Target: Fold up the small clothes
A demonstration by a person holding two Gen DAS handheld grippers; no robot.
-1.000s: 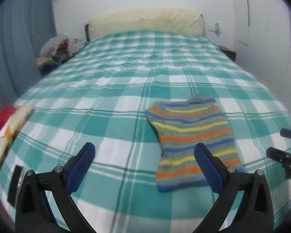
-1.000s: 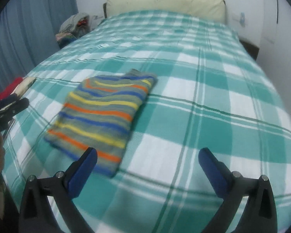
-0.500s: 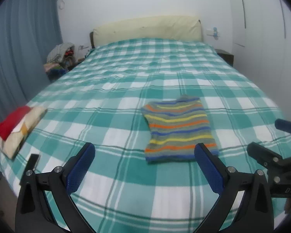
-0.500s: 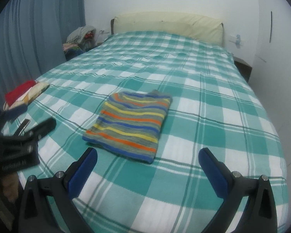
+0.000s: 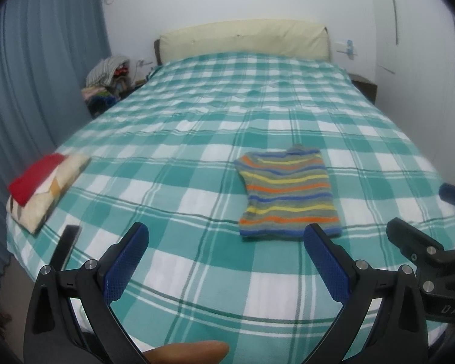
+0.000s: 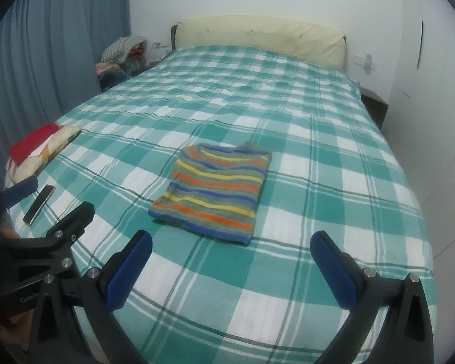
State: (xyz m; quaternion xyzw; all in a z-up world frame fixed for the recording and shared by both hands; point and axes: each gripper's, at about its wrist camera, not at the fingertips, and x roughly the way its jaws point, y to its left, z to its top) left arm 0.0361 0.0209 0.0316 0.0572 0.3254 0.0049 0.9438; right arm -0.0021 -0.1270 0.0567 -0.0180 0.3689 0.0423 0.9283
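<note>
from my left wrist view, the left gripper [image 5: 226, 242] is spread wide with nothing in it, above the near edge of the bed [image 5: 173, 200]. the striped sweater [image 5: 288, 192] lies folded flat, ahead and right. from the right wrist view, the right gripper [image 6: 230, 248] gapes wide too (empty), the sweater [image 6: 217, 189] just beyond its fingers; a phone [image 6: 38, 200] lies far left.
</note>
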